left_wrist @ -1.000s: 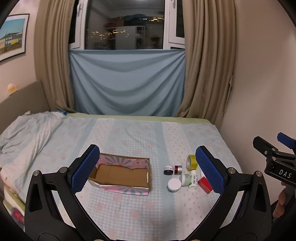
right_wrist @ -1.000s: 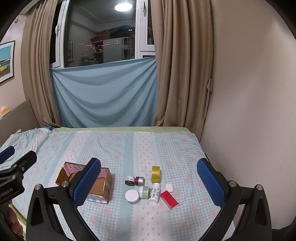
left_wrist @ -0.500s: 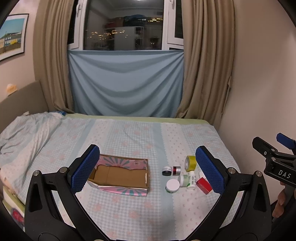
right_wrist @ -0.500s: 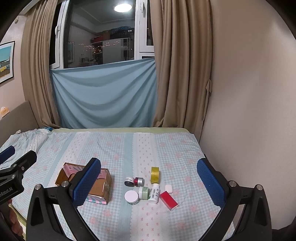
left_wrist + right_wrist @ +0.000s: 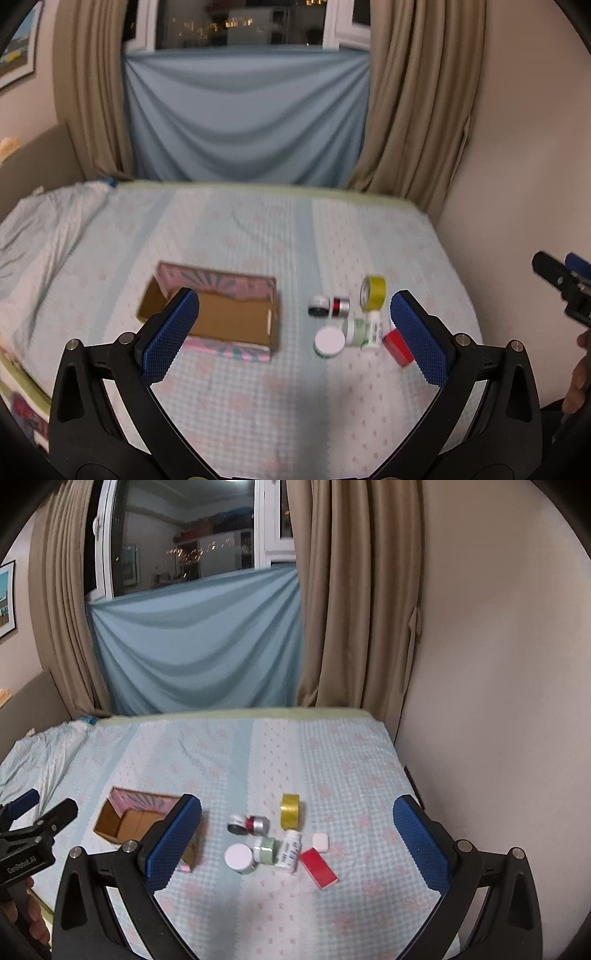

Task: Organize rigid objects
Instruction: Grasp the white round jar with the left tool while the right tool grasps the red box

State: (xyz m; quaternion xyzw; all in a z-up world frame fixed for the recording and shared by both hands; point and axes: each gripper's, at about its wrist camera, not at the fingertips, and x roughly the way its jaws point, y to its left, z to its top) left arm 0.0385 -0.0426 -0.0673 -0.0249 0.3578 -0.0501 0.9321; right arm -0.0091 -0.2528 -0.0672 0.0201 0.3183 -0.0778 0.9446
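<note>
Blue-padded fingers of the left gripper [image 5: 294, 336] are spread wide with nothing between them, held above the checked bedspread [image 5: 258, 236] in the lower part of the left wrist view. An open cardboard box [image 5: 218, 314], pink-patterned on its sides, is seen left of centre, its inside empty. Right of centre a cluster of small items is gathered: a yellow tape roll [image 5: 373, 297], a black-lidded jar [image 5: 319, 306] touching a red and silver jar [image 5: 340, 306], a white-lidded jar [image 5: 329, 342], a green jar [image 5: 357, 331], a white bottle [image 5: 375, 328] and a red box [image 5: 396, 351]. In the right wrist view the right gripper [image 5: 297, 843] is likewise held wide open and empty, and a small white case [image 5: 320, 842] is seen just beside the red box.
</note>
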